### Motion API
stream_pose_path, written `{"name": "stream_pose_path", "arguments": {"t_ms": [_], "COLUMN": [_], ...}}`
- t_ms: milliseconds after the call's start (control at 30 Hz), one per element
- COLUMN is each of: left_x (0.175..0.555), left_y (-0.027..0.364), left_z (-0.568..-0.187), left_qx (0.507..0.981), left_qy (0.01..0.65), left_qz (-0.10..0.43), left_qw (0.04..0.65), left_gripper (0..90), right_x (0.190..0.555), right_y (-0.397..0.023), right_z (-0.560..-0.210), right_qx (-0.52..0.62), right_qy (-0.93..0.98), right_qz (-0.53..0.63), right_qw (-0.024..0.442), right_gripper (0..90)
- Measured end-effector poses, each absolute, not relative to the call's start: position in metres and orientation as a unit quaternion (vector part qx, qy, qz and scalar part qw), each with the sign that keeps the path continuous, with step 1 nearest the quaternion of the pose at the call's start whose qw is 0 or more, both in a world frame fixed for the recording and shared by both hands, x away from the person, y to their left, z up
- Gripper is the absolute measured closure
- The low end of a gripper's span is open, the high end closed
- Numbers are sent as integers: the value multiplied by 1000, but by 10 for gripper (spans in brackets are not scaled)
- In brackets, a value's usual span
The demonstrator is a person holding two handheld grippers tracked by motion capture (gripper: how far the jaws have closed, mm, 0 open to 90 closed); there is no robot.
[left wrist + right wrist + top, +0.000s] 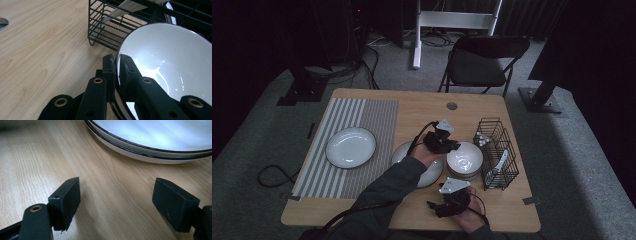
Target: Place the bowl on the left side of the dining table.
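A white bowl with a dark rim tops a short stack of bowls right of the table's middle. In the left gripper view the bowl fills the right side. My left gripper is shut on its rim, one jaw inside and one outside. From above, that left gripper sits at the bowl's left edge. My right gripper stands open just over bare wood, nothing between its jaws, facing two stacked white plates. In the high view the right gripper is near the table's front edge.
A black wire basket holding cutlery stands right of the bowls, close behind them in the left gripper view. A single white plate lies on a striped placemat at the left. A folding chair stands behind the table.
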State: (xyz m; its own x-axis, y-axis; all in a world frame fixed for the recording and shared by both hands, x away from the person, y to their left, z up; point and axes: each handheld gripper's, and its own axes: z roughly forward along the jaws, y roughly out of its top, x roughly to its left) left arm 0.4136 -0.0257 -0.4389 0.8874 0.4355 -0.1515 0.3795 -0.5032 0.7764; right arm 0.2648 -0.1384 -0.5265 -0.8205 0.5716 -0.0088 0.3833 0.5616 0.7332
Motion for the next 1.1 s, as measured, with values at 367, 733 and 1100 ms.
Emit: {"name": "stream_pose_path", "arguments": {"t_ms": [367,733,1100], "left_x": [418,419,424], "left_y": [-21,-17,0], "left_z": [-439,-431,-426], "left_qx": [851,841,824], "left_qy": [252,258,273], "left_qz": [-1,-18,-30], "left_qw": [460,475,495], "left_gripper": [844,845,845], "right_x": [265,265,265], "right_y": [-138,-138,-138], "right_z": [-527,-527,-527], "right_qx": [274,273,273], "right_qy": [875,875,875], "right_qz": [380,380,381], "right_qw": [124,124,124], "right_gripper": [220,220,220]}}
